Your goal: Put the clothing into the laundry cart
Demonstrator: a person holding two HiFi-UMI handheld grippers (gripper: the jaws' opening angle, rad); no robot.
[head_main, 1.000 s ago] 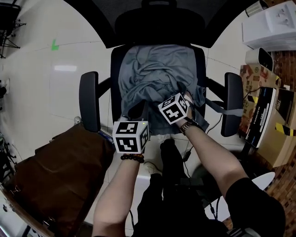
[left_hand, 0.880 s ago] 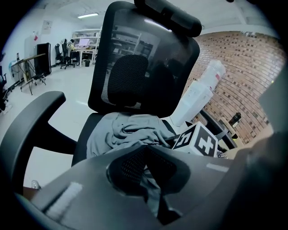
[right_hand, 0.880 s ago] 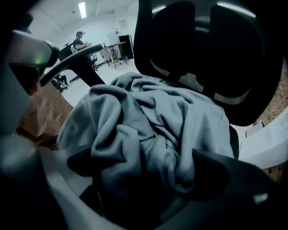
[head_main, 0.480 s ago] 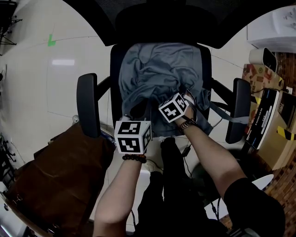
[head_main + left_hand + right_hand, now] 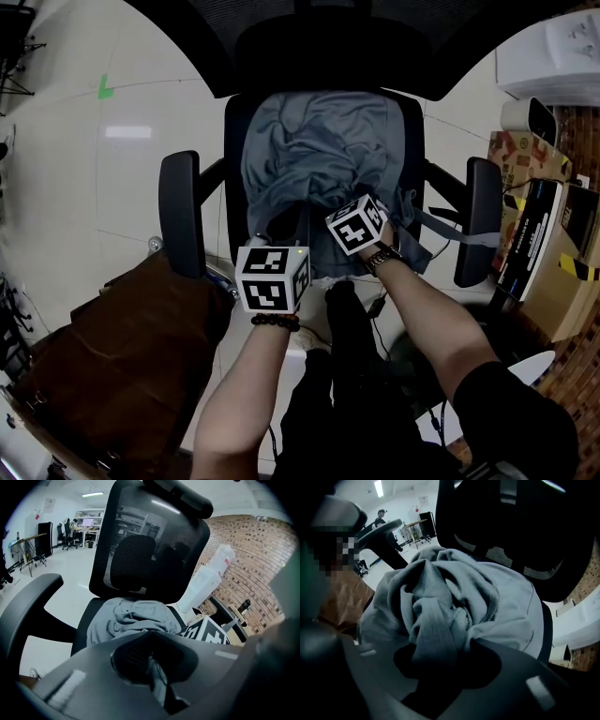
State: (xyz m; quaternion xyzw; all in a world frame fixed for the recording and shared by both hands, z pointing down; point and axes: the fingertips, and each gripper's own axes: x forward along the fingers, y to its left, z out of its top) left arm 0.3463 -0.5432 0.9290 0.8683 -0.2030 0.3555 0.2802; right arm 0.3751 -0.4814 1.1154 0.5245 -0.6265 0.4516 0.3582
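Observation:
A crumpled grey garment [image 5: 319, 150] lies on the seat of a black office chair [image 5: 234, 122]. My right gripper [image 5: 366, 201] is over the garment's front right part. Its jaws are closing, and a bunched fold of the grey cloth [image 5: 436, 630] runs down between them, pinched at my right gripper [image 5: 440, 663]. My left gripper [image 5: 279, 239] sits at the seat's front edge, by the garment's hanging hem. In the left gripper view a thin strip of grey cloth [image 5: 158, 684] sits in the narrow slit of my left gripper [image 5: 154, 667]. The brown laundry cart [image 5: 112, 356] stands at lower left.
The chair's armrests [image 5: 180, 211] [image 5: 478, 220] flank the seat, and its mesh back [image 5: 154, 541] rises behind the garment. Cardboard boxes [image 5: 539, 202] stand at the right. My dark-trousered legs [image 5: 347, 375] are just before the chair. White tiled floor [image 5: 94, 169] lies to the left.
The right gripper has sunk a little into the garment and bunched cloth under it. The left gripper has stayed at the seat's front edge. The view has shifted slightly.

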